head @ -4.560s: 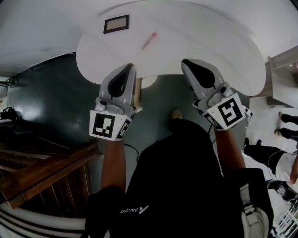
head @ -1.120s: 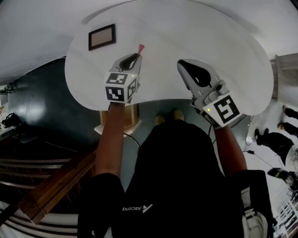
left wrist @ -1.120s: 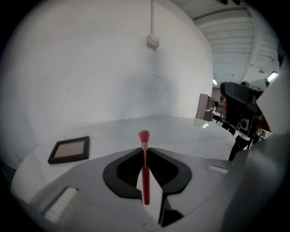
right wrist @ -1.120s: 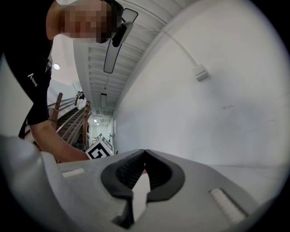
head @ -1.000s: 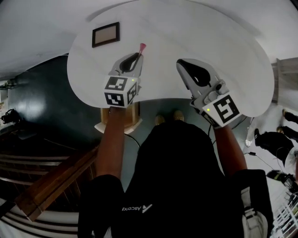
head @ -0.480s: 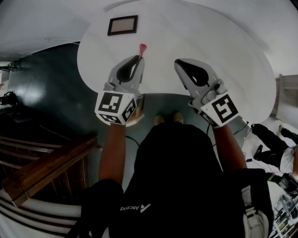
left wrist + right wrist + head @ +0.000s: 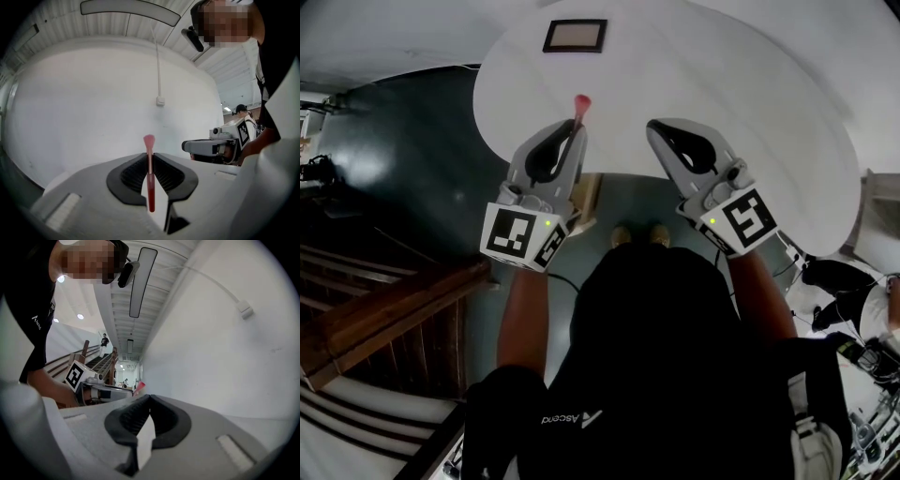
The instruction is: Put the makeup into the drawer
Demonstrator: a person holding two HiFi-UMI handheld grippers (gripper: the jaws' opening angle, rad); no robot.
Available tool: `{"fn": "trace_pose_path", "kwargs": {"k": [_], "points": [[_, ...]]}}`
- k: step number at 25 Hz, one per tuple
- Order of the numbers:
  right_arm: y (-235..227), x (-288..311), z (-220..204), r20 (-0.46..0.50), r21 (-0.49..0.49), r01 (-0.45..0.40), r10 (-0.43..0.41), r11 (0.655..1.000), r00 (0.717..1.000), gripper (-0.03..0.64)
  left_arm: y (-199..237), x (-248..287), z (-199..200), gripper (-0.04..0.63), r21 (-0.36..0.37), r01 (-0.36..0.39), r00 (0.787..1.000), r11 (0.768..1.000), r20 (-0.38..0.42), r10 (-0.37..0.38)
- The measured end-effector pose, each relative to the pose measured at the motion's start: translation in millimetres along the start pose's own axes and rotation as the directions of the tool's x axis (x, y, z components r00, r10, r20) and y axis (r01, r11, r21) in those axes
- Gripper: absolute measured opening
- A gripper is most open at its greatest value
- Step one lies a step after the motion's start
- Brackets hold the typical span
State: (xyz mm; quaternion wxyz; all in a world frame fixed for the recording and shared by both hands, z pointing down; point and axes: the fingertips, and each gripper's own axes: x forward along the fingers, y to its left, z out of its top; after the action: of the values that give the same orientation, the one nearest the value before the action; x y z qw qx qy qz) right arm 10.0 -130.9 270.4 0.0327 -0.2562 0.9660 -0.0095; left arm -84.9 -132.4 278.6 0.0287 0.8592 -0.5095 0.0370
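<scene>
Pinching the makeup brush (image 7: 149, 178) between the shut jaws of the left tool (image 7: 149, 157), held it in the air over the near edge of the white bench (image 7: 722, 84). Set its long axis along the jaws, pink bristle head pointing forward, away from the body, red handle back between the pads. Had the right tool (image 7: 149, 399) pressed together on nothing, just beside the left.

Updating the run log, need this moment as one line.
left gripper: shut on makeup brush | right gripper: shut, empty | makeup brush: bristles forward, over white table
</scene>
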Motion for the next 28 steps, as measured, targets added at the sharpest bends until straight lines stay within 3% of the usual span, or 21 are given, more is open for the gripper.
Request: {"fn": "trace_pose_path", "kwargs": {"k": [14,28], "points": [[57.2,24.1,-16.4,-0.035,-0.002,-0.080,0.079,0.997,0.996,0.003,24.2,-68.7,-18.3,0.054,0.036,-0.028,0.999,0.999,-0.027,0.029],[103.7,53.7,-47.2,-0.114,-0.007,-0.115,0.114,0.993,0.987,0.003,49.5,-119.4,-100.7,0.054,0.095,0.074,0.975,0.993,-0.216,-0.052]]}}
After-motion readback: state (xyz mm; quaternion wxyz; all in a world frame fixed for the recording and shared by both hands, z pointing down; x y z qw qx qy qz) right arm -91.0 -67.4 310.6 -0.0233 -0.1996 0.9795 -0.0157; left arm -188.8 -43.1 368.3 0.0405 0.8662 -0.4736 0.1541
